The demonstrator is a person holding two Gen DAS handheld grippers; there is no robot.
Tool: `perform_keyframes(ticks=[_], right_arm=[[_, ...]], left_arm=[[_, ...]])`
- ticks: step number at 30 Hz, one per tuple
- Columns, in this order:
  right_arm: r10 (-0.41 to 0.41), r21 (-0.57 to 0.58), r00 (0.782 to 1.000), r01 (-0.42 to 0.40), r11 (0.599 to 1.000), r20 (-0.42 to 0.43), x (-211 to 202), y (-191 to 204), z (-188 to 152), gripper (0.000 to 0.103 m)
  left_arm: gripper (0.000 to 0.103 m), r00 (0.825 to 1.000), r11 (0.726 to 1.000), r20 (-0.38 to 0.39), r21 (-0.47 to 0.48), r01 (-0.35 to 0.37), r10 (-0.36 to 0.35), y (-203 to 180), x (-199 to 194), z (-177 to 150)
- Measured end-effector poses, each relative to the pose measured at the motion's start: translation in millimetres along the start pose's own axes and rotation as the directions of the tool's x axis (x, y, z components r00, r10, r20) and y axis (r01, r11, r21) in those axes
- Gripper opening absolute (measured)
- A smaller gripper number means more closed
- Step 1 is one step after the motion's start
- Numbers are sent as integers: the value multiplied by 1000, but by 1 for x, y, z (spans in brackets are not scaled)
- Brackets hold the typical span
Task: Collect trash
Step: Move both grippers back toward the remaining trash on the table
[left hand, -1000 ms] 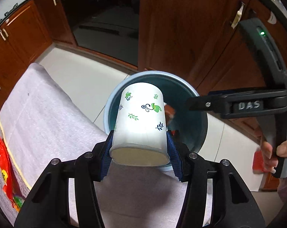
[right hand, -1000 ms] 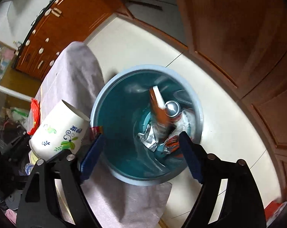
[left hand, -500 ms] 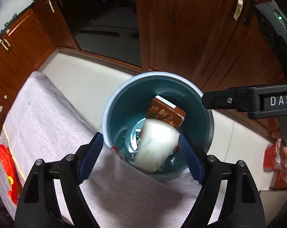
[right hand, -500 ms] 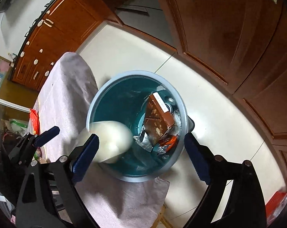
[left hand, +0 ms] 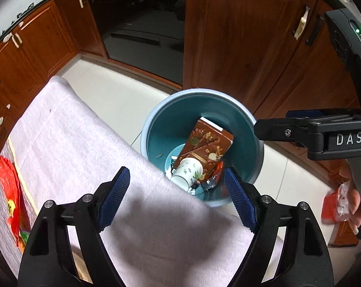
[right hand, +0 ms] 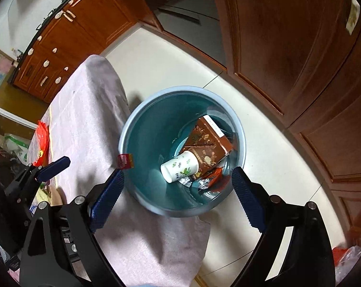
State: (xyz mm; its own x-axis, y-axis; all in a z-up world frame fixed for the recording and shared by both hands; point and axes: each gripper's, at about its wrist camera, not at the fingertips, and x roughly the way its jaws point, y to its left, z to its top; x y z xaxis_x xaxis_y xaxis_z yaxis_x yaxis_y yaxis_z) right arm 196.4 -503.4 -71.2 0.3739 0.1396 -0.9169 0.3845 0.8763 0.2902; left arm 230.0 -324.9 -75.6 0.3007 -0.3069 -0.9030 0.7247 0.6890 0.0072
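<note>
Teal bin (left hand: 154,129) already holding cup (left hand: 187,171), carton (left hand: 205,143), wrappers. Both hand-held grippers (left hand: 176,199) (right hand: 178,196) spread, holding nothing. Red wrapper (left hand: 9,191) left on counter (left hand: 68,143).

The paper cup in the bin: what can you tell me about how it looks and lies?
The paper cup is white with small green and dark blue leaf prints and looks like thin paper. It lies on its side inside the blue bin, base toward the cloth-covered table, mouth against the brown carton. It rests on foil wrappers. No tongs touch it.
</note>
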Motion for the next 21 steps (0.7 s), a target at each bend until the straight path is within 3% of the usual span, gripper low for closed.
perform_keyframes(ticks=[12,14,15,16,21], right_arm=[[43,-112,999,-43,993,2,-19,80,-29,87],[49,-137,999,-49,989,-5,-18,97,-35,88],[54,-154,998,-55,986,-12,-17,108,-39,90],[57,-170,998,-60,984,-18,-16,118,-43,91],[75,-254,996,-86,963,-50,-11,174,-64,91]], left_arm=[[82,998,990,61,-144,-7,16,56,-75,-65],[87,997,985,69,-172,-16,28,70,-86,-80],[96,997,982,73,-187,-25,39,78,-92,-88],[99,996,979,80,-201,-33,50,84,-97,-94],[99,988,960,97,-266,-88,118,126,-125,-136]])
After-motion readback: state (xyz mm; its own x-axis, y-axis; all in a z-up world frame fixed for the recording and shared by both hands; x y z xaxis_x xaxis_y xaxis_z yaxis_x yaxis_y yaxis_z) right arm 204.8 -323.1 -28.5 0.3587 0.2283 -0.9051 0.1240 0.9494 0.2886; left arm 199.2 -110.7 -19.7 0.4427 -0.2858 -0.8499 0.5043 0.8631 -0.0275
